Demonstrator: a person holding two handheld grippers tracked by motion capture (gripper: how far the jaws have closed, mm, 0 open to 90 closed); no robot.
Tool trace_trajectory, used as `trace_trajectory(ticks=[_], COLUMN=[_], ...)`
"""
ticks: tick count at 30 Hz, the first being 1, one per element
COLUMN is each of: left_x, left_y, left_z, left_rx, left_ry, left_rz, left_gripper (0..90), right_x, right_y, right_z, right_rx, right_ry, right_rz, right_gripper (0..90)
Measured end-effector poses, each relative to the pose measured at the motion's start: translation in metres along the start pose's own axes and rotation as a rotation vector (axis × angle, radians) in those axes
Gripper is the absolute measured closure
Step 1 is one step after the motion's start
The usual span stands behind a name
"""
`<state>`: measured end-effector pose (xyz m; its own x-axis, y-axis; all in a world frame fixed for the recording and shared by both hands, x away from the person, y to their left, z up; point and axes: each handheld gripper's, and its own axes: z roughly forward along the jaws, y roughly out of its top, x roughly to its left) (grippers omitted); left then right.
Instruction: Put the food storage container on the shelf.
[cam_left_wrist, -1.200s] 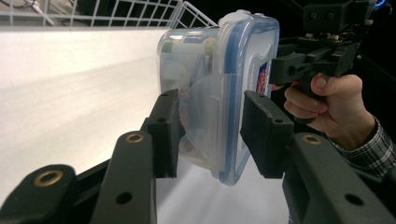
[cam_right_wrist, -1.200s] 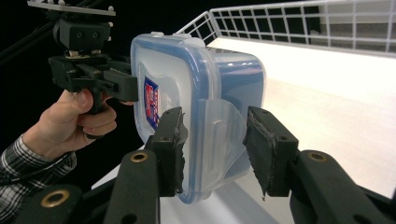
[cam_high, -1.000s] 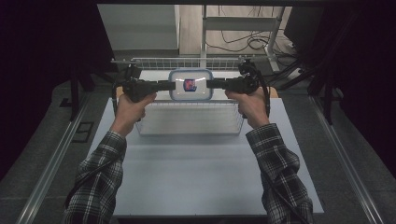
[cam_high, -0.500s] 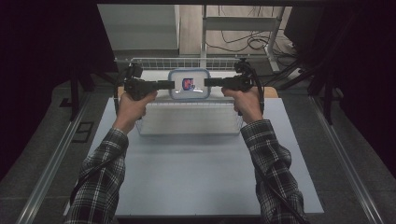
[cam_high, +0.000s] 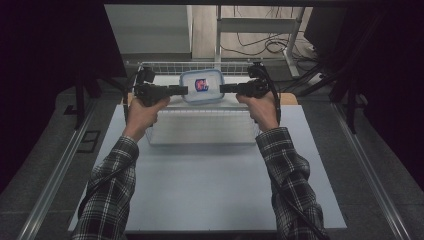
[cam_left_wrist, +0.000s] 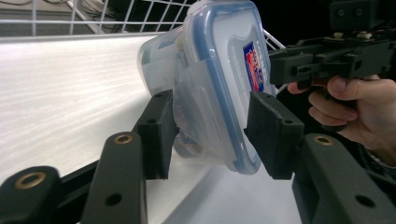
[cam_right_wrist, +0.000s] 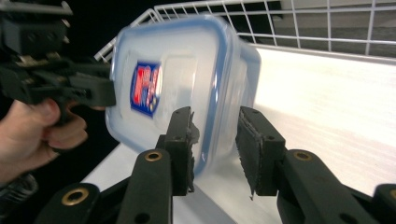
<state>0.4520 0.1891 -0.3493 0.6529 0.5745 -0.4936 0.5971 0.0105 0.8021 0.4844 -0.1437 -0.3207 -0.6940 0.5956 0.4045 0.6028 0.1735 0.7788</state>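
Above wire basket (cam_high: 150, 65): both claws apparently gripping rounded translucent plastic container (cam_high: 202, 85).

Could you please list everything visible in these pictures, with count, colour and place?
Food container: one, clear with a blue-rimmed lid and a red-and-blue label, held between both grippers above the basket.
Wire basket: one, white, on the far half of the table.
Table: one, pale grey, centre.
Cables: several, dark, on the floor beyond the table.
Left gripper: one, black, its jaws clamping one end of the container.
Right gripper: one, black, clamping the opposite end.
Sleeves: two, plaid, rising from the bottom edge.
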Motion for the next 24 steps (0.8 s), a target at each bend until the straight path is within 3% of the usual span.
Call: trace_trajectory(ticks=[1,5,6,9,15,18,19,24], left_x=[0.0,-0.001,0.0,0.001,-0.003,-0.006,-0.005,-0.008], left_y=[0.0,0.002,0.002,0.004,0.009,0.01,0.01,0.012], left_z=[0.0,0.0,0.0,-0.001,-0.001,-0.002,-0.001,0.0], left_rx=[0.0,-0.011,-0.021,-0.037,-0.021,-0.03,-0.03,-0.03], left_ry=[0.0,0.071,0.074,0.083,0.157,0.191,0.178,0.202], left_rz=[0.0,0.005,-0.001,-0.012,0.024,0.048,0.043,0.05], left_gripper=[51.5,48.9,46.5,50.2,49.7,53.8,55.6,63.4], right_x=[0.0,0.001,0.002,0.006,0.008,0.01,0.01,0.011], right_y=[0.0,0.0,0.001,0.001,0.004,0.008,0.01,0.016], right_z=[0.0,0.0,0.0,0.004,0.004,0.001,0.001,0.016], right_rx=[-0.003,-0.007,-0.007,0.026,-0.012,-0.046,-0.057,-0.059], right_ry=[-0.004,-0.001,0.0,-0.043,-0.064,-0.101,-0.103,-0.136], right_rz=[-0.003,-0.015,-0.016,-0.05,-0.065,-0.085,-0.087,-0.117], right_gripper=[65.7,69.6,70.5,70.5,70.3,70.5,70.5,70.0])
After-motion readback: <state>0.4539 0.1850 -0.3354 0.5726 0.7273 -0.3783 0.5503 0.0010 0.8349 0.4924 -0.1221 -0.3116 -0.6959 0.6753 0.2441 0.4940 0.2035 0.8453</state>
